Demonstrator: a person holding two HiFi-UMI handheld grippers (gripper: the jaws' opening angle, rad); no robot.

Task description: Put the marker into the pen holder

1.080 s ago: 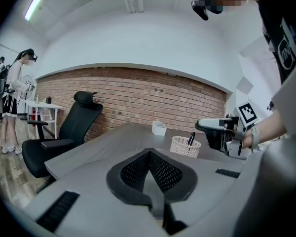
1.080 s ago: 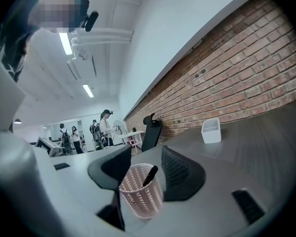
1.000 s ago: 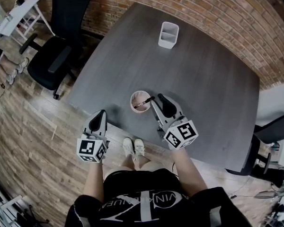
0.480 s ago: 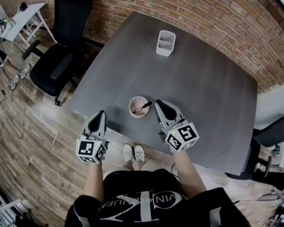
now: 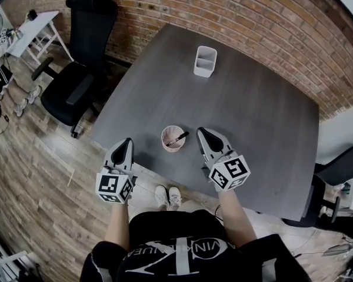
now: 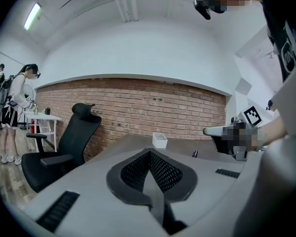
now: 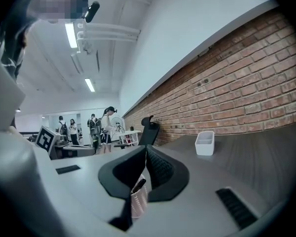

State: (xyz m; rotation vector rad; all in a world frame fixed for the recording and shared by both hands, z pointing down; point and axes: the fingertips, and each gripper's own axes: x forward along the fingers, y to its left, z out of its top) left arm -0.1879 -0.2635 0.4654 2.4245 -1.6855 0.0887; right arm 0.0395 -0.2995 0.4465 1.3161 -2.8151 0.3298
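Masking much of the pen holder (image 7: 137, 204) and marker (image 7: 138, 185), right gripper (image 7: 145, 150) is closed empty; left gripper (image 6: 149, 152) likewise.

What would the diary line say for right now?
marker: inside pen holder | left gripper: shut, empty | right gripper: shut, empty, beside holder | task: looks done

An open-plan office. A black swivel chair (image 5: 76, 81) stands off the grey counter's (image 5: 253, 110) left edge. Strip lights (image 7: 71, 35) hang overhead.

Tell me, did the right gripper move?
Yes. The right gripper has drawn back and to the right, away from the pink mesh pen holder it was touching before.
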